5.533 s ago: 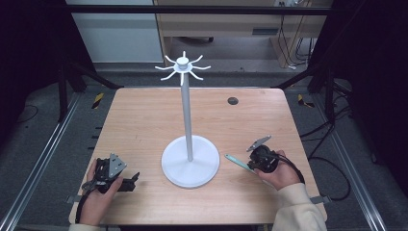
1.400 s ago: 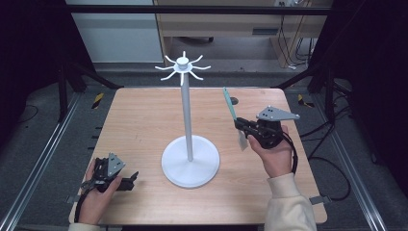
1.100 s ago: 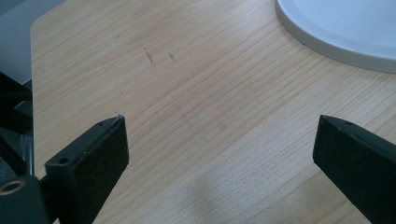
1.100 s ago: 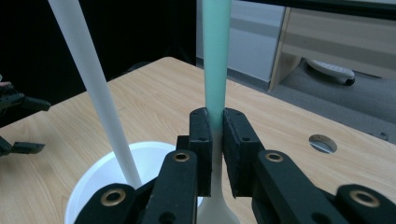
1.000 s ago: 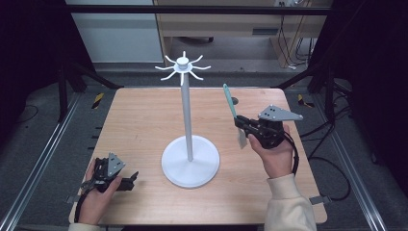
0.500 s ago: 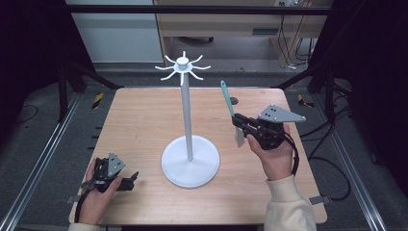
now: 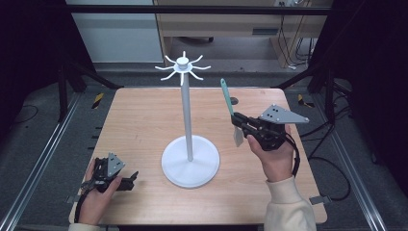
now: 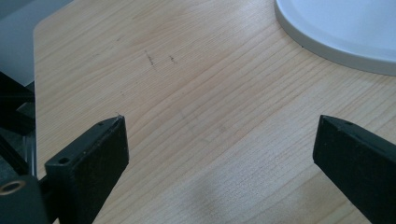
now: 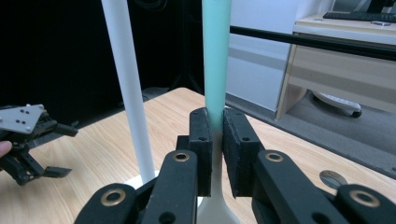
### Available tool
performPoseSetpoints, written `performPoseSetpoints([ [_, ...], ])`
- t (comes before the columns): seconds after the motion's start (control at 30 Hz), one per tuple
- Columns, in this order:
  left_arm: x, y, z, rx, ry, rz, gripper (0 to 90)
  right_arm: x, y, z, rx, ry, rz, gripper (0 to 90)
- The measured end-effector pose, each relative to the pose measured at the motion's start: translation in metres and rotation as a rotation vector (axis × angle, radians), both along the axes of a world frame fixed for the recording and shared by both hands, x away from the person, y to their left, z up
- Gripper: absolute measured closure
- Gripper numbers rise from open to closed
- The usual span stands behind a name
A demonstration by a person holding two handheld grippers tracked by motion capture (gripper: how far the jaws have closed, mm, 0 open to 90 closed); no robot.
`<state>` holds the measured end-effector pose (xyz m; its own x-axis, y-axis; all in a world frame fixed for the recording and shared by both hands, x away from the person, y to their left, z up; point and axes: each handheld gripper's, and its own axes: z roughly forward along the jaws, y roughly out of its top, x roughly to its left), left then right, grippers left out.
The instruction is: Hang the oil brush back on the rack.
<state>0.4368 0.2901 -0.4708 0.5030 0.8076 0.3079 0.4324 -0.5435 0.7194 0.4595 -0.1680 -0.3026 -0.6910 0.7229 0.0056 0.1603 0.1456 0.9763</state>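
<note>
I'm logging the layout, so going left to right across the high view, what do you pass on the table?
Left gripper → white stand → green-handled spatula → right gripper.

Looks like a lab / robot-data recording room, not a home. Centre of the high view: a bare wooden table (image 7: 144, 120) w/ rounded corners, standing on grey carpet-type floor. Aluminium rails (image 7: 43, 159) run along lower left & lower right of the frame, w/ black frame struts (image 7: 72, 77) at upper left & upper right, i.e. a rig built round the table. Black-yellow hazard tape (image 7: 97, 100) on the floor at left & right of the table's far edge. Top of frame: a light wood desk (image 7: 231, 24) w/ loose cables (image 7: 288, 33) hanging at upper right, pale cabinet panel (image 7: 115, 33) at upper left. Right gripper view, top right corner: a keyboard (image 9: 359, 16) on that desk. Sides are dark, blacked-out.
</note>
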Motion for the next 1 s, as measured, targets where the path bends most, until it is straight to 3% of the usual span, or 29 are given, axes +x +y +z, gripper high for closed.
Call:
performPoseSetpoints([
  [1.0, 0.0, -0.001, -0.001, 0.002, 0.007, -0.007, 3.0, -0.022, 0.02, 0.021, 0.032, -0.078, 0.062, 82.5],
])
